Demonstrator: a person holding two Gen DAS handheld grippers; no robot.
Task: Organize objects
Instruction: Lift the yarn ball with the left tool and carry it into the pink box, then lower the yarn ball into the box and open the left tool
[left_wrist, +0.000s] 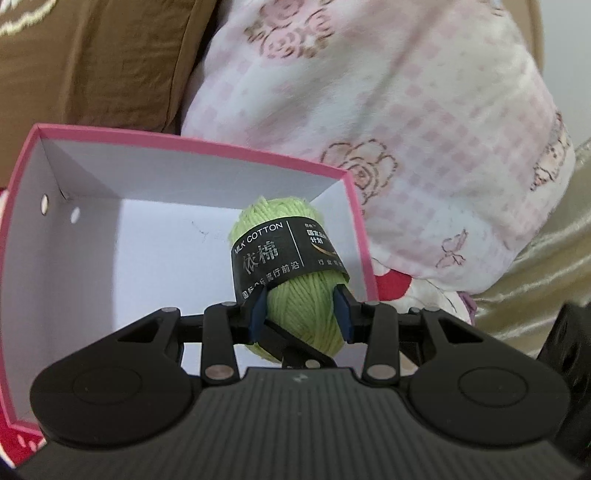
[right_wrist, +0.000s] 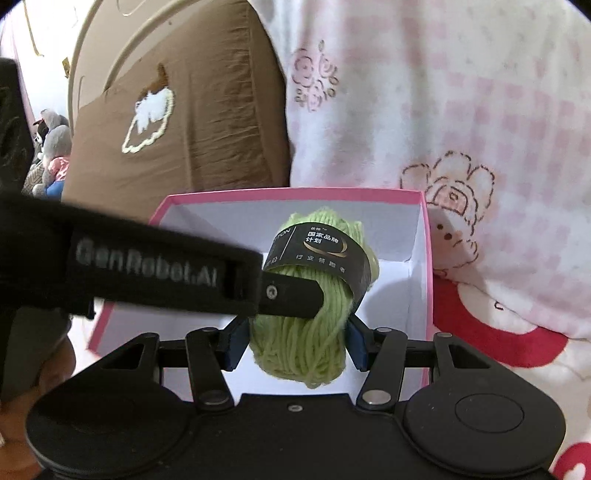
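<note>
Yarn (left_wrist: 291, 295): green skein with black band, held over the open pink box (left_wrist: 184, 144), right half.
Left gripper (left_wrist: 301, 314): fingers clamped on the skein's near end, likely for lowering in.
Right gripper (right_wrist: 297, 341): fingers flank the skein; contact cannot be told.
Hidden: skein's underside; whether it rests on the box floor.
Surroundings: brown pillow (right_wrist: 192, 122), pink quilt (left_wrist: 406, 110).

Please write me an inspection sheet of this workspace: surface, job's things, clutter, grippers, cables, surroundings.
surface: red-and-white printed bedding beside the box.
job's things: light green yarn skein with black paper band, inside the open pink-rimmed white cardboard box; resting or lifted, cannot tell.
clutter: nothing seen.
grippers: left gripper shut on the skein; right gripper has its pads on either side of it, contact unclear.
cables: nothing seen.
surroundings: pink checked fleece blanket, brown embroidered cushion, plush toys.
</note>
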